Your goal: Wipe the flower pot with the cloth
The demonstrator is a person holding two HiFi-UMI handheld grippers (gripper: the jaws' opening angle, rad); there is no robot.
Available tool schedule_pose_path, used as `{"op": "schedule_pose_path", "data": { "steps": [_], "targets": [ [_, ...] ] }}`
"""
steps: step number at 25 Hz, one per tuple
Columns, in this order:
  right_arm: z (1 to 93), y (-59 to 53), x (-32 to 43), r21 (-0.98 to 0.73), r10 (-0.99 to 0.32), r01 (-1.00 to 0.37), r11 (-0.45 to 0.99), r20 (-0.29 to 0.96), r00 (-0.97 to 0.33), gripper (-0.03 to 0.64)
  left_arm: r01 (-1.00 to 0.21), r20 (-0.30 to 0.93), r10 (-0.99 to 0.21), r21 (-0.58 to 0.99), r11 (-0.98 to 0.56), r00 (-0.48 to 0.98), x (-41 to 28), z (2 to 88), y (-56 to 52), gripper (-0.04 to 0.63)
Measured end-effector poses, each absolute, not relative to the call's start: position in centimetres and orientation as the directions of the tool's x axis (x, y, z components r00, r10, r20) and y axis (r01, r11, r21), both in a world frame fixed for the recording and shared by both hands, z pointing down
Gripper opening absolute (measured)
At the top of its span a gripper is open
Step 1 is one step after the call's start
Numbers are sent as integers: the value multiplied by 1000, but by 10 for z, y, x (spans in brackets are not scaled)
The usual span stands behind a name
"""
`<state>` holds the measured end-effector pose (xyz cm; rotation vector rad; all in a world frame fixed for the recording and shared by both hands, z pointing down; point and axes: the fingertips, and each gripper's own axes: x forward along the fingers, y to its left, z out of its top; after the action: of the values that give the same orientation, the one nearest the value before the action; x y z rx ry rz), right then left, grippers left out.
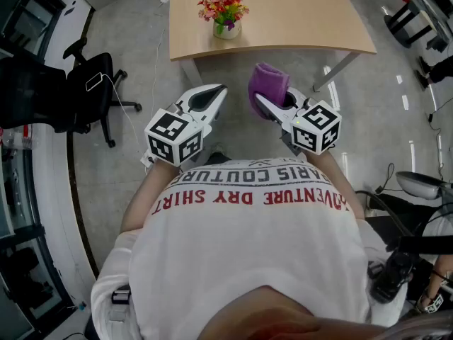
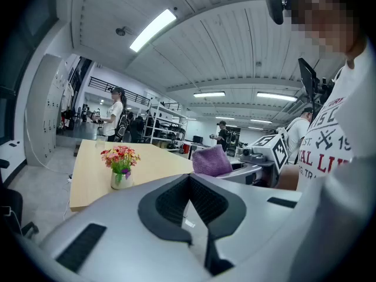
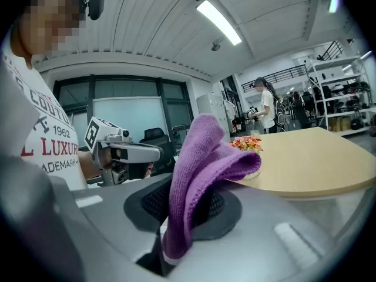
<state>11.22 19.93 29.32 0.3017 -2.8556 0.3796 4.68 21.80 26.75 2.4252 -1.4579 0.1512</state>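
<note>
A small pale flower pot (image 1: 226, 28) with red, pink and yellow flowers stands near the front edge of a wooden table (image 1: 304, 20). It shows too in the left gripper view as the pot (image 2: 120, 178), and its flowers (image 3: 247, 143) peek out behind the cloth in the right gripper view. My right gripper (image 1: 263, 103) is shut on a folded purple cloth (image 1: 267, 85), which sticks up between its jaws (image 3: 197, 175). My left gripper (image 1: 212, 96) is shut with nothing in it. Both hover in front of my chest, short of the table.
A black office chair (image 1: 88, 91) stands on the grey floor to the left. The table's leg (image 1: 338, 69) slants down at the right. Other people (image 2: 113, 121) and shelving stand far off behind the table. Cables and gear lie at the right edge.
</note>
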Motion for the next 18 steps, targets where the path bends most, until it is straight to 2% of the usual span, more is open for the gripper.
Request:
{"op": "schedule_pose_path", "data": {
  "steps": [18],
  "targets": [
    [295,200,129,-258,-162,-232,938,266,-950,58,-874,259,-837,212,-437,481,64,270,222,2]
  ]
}}
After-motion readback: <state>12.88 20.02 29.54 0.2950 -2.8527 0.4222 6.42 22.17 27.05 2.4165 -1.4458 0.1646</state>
